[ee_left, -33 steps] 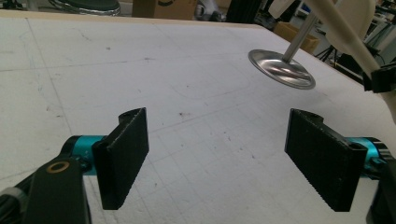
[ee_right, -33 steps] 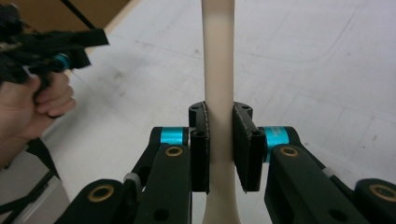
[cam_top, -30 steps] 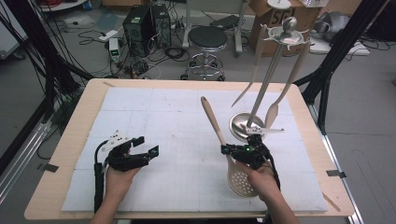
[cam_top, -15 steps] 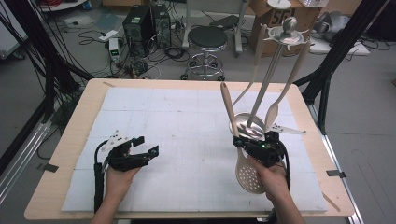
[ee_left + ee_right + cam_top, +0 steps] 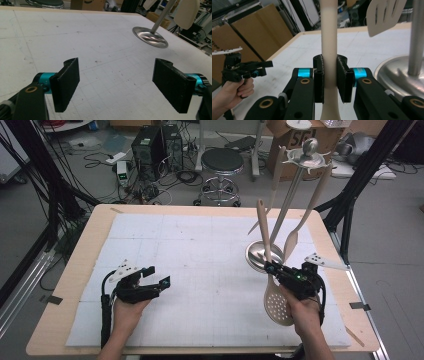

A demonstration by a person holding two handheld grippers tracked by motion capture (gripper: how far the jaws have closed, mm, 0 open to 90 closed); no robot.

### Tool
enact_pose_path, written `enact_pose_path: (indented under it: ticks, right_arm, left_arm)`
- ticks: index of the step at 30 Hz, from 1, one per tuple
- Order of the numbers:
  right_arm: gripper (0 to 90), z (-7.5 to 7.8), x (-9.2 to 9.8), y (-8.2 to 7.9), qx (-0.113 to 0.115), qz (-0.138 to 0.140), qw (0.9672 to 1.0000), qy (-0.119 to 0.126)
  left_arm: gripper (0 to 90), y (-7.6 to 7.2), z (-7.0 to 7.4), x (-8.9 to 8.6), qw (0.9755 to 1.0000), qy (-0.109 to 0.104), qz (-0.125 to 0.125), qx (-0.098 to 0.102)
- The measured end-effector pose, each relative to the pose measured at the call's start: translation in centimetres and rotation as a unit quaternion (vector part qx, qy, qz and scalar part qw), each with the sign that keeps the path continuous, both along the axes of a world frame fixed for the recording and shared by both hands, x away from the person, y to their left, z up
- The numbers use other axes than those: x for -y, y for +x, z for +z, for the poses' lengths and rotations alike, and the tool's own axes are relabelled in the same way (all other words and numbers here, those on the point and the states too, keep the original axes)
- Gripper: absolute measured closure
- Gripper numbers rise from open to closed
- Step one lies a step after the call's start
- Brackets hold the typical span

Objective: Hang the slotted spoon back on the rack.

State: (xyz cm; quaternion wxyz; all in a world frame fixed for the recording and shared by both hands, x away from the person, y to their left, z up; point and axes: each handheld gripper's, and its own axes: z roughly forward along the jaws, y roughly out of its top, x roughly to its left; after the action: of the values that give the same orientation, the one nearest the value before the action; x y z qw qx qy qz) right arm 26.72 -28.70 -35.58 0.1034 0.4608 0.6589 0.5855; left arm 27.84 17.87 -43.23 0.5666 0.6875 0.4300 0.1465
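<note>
Skimmer handle [image 5: 329, 50] clamped between right fingers [image 5: 344, 77]

The slotted spoon [image 5: 274, 285] stands upright at the table's [image 5: 75, 270] right side, just before the rack's base [image 5: 256, 256], perhaps touching it. The left gripper [image 5: 159, 276] sits well apart, near the left front.

Steel utensil stand [image 5: 261, 255] with hanging spatula [image 5: 384, 15], black stool [image 5: 221, 162] beyond table [image 5: 90, 240].

grey floor [image 5: 150, 150] behind the counter [image 5: 75, 265]: black round stool [image 5: 221, 162], computer tower [image 5: 149, 147], loose cables [image 5: 185, 175], cardboard boxes [image 5: 280, 142], black frame struts [image 5: 365, 175].
</note>
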Motion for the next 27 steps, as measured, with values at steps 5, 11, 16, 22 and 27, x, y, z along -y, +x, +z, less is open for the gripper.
enact_pose_path:
  ticks: [5,11,16,22,27]
  right_arm:
    - [79.0,0.3,0.8,-0.5,0.025,-0.018,0.9995,0.010]
    - [79.0,1.0,1.1,-1.1,0.054,-0.033,0.9979,0.015]
    - [78.9,1.5,1.5,-1.5,0.075,-0.048,0.9959,0.015]
    - [78.9,2.2,2.0,-1.7,0.085,-0.064,0.9940,0.026]
    - [78.9,3.0,2.0,-2.2,0.106,-0.076,0.9911,0.026]
  left_arm:
    - [22.4,0.0,0.0,0.1,1.0000,0.002,0.001,-0.002]
    - [22.4,0.0,-0.1,0.1,1.0000,0.001,0.001,-0.002]
    - [22.4,0.0,-0.1,0.1,1.0000,0.000,0.001,-0.002]
    - [22.5,0.0,-0.1,0.1,1.0000,0.000,0.000,-0.002]
    - [22.5,0.0,-0.1,0.1,1.0000,0.000,0.000,-0.002]
